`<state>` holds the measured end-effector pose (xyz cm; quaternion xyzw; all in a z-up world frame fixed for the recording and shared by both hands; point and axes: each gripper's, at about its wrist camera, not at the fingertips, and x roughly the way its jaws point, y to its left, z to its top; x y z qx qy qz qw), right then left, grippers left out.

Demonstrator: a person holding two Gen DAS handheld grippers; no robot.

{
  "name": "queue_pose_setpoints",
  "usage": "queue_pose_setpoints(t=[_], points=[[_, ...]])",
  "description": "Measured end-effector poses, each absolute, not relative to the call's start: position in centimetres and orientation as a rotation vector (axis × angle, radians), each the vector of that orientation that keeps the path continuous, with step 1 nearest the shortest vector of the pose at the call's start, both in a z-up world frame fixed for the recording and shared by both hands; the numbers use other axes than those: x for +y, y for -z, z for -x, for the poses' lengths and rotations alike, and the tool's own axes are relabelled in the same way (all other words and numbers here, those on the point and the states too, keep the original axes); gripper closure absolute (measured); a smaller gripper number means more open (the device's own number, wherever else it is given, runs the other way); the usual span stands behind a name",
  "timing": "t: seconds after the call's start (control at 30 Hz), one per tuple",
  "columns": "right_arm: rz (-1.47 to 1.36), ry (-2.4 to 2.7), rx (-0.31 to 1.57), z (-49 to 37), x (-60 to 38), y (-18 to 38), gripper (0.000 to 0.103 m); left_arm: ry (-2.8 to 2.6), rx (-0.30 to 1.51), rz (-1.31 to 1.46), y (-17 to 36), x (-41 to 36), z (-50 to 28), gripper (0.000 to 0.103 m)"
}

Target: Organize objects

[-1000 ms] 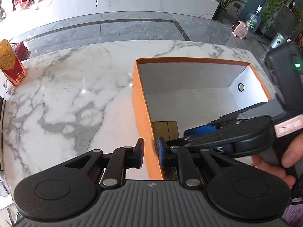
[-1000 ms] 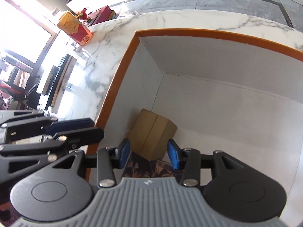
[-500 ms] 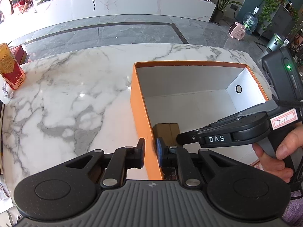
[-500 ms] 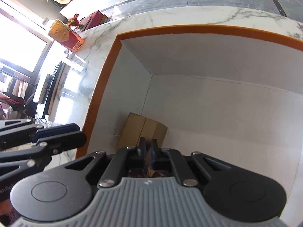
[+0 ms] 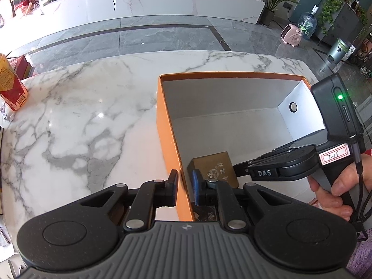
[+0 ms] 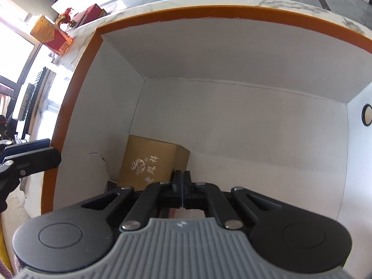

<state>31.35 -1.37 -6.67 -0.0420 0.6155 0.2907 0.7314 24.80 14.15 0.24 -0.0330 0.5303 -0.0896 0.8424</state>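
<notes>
An orange box [image 5: 171, 144] with white inner walls stands open on the marble table. A small tan carton [image 5: 215, 168] with printed characters lies in its near left corner; it also shows in the right wrist view [image 6: 151, 162]. My left gripper [image 5: 184, 184] is shut on the box's left wall, one finger outside and one inside. My right gripper [image 6: 182, 181] is shut and empty, above the box floor just right of the carton. The orange rim [image 6: 69, 102] frames the right wrist view.
A red and yellow drink carton [image 5: 10, 86] stands at the table's far left edge, also in the right wrist view [image 6: 50, 34]. A round hole [image 5: 293, 107] marks the box's right end wall. The marble table [image 5: 81, 116] spreads left of the box.
My right gripper closed from open to shut and pulled up and back from the tan carton, which stays in the box corner. My left gripper kept its hold on the box wall.
</notes>
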Motion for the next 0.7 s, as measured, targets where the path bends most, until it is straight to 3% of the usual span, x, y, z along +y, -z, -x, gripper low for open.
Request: queue_pose_setpoints(t=[0.47,0.7], points=[[0.152,-0.720,1.346,-30.5,1.1,7.0,0.103,0.179,1.118,0.082,-0.3,14.2,-24.7,0.087],[0.111,-0.749,1.284,-28.9,-1.0,4.0,0.099,0.172,1.062,0.088,-2.7,14.2,-22.2,0.087]])
